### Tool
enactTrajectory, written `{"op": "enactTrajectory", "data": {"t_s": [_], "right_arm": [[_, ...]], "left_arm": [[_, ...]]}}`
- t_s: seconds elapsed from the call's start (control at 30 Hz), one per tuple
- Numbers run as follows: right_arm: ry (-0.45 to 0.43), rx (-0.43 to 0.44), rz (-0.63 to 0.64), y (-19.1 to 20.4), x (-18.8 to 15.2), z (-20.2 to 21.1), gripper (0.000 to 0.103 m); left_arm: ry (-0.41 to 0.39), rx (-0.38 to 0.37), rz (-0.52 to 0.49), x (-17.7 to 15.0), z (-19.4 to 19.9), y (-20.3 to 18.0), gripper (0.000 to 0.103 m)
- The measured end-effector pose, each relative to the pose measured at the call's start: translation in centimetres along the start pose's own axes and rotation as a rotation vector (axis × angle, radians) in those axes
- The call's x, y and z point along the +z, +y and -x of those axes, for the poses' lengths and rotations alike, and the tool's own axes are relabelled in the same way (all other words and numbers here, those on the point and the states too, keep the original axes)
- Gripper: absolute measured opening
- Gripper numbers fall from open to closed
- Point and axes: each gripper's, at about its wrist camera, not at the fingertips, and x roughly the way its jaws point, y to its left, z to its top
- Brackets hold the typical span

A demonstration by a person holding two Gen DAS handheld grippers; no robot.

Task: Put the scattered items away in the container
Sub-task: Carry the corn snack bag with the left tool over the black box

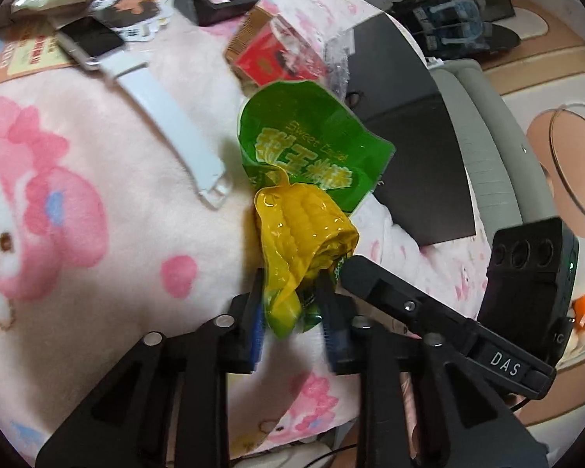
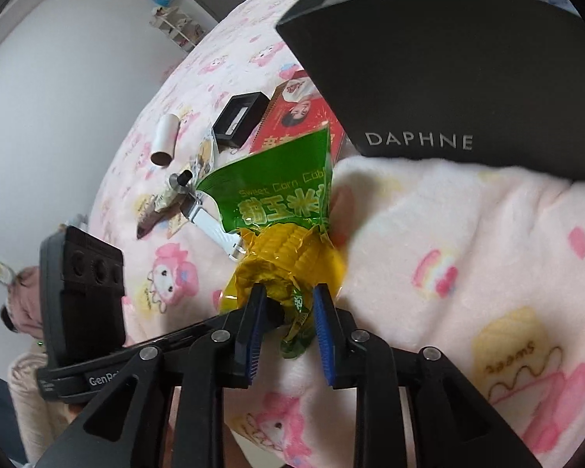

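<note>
Two handheld grippers meet over a pink cartoon-print blanket (image 1: 97, 234), both working the crumpled lower end of a sweet corn packet (image 1: 304, 179), green on top and yellow below. The left gripper (image 1: 292, 304) stands narrowly open, packet film between its fingers. The right gripper (image 2: 288, 312) likewise straddles the packet's tail; whether either truly pinches cannot be told. A black DAPHNE box (image 2: 448, 78) lies just behind the packet.

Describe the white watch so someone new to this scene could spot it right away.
Start at the pink cartoon blanket covering the bed. Left of the green and yellow corn packet lies the watch, flat and stretched out. It alone has a dark square face and a long white strap.
</note>
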Motion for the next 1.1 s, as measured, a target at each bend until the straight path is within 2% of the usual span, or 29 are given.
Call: {"op": "enactTrajectory", "data": {"t_s": [0.03, 0.17, 0.23, 0.27, 0.3, 0.37, 0.4, 0.47, 0.5, 0.7, 0.97, 1.1], "right_arm": [[0.000, 0.000, -0.001, 0.0, 0.0, 0.1, 0.024], [-0.024, -0.002, -0.020, -0.6, 0.1, 0.7, 0.033], [-0.021, -0.005, -0.023, -0.9, 0.3, 0.4, 0.040], [-0.006, -0.001, -0.019, -1.0, 0.4, -0.2, 0.042], [0.009, 0.003, -0.015, -1.1, 0.5, -0.7, 0.049], [0.046, 0.017, -0.002, -1.1, 0.7, -2.4, 0.053], [0.059, 0.028, 0.005, -1.0, 0.8, -3.1, 0.054], [0.059, 0.054, 0.016, -0.7, 1.0, -3.8, 0.055], [0.054, 0.031, 0.025, -0.4, 1.1, -3.8, 0.054], [-0.006, 0.012, 0.100, 1.9, 1.3, -0.4, 0.046], [-0.121, 0.038, 0.145, 3.9, 1.7, 5.7, 0.045], [-0.167, 0.041, 0.154, 3.6, 2.3, 8.1, 0.045]], "left_arm": [[-0.007, -0.013, 0.018, 0.1, 0.3, 0.4, 0.042], [-0.050, -0.074, 0.095, 0.3, 2.4, 2.1, 0.043], [-0.044, -0.102, 0.125, 1.2, 2.0, 2.8, 0.051], [-0.039, -0.116, 0.139, 1.6, 1.8, 3.0, 0.051], [-0.021, -0.127, 0.143, 1.9, 1.1, 3.1, 0.052], [0.010, -0.144, 0.147, 2.5, -0.1, 3.0, 0.052], [0.024, -0.147, 0.146, 2.7, -0.7, 2.8, 0.053], [0.025, -0.106, 0.122, 2.8, -1.1, 1.8, 0.054], [0.020, -0.102, 0.111, 2.8, -0.8, 1.6, 0.053], [-0.032, -0.185, 0.091, 1.9, 2.1, -0.4, 0.053], [-0.081, -0.234, -0.017, 2.6, 4.9, -5.7, 0.053], [-0.079, -0.253, -0.052, 3.6, 4.5, -8.5, 0.053]]}}
